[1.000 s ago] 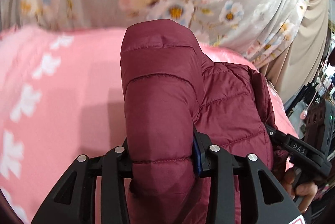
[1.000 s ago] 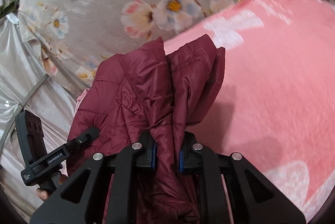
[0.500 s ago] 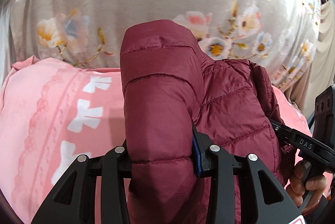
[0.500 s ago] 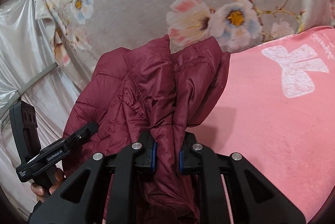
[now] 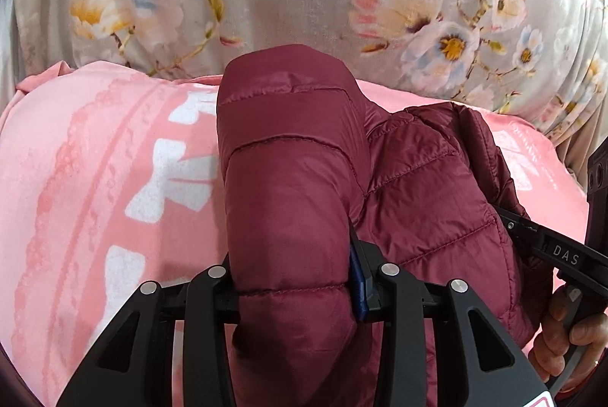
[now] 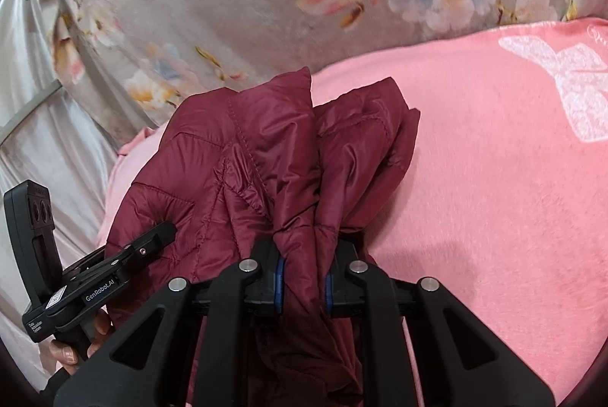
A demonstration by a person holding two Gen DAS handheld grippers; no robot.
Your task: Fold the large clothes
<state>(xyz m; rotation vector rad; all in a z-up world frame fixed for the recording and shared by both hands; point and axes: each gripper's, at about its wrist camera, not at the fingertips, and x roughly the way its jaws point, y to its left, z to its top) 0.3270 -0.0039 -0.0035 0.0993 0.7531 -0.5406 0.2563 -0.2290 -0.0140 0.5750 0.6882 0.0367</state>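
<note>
Two tongs, my left gripper (image 5: 294, 287) and right gripper (image 6: 303, 279), clench the maroon puffer jacket (image 5: 425, 186) above the pink blanket (image 5: 95, 179) ahead; I should lower both evenly.

We can't really see the left pad of the left gripper (image 5: 294, 287), since the puffy maroon quilted jacket (image 5: 292, 186) bulges right over it; only the blue edge of the right pad peeks out. The jacket's lower part drops out of both views at the bottom edge, so its full shape is anyone's guess. In the right wrist view, the right gripper (image 6: 303, 283) has its pads mostly buried in bunched fabric. The pink fleece blanket with white bows (image 6: 494, 179) runs off the frame edges. The hand (image 5: 570, 338) on the far gripper's handle is cut off at the corner.
</note>
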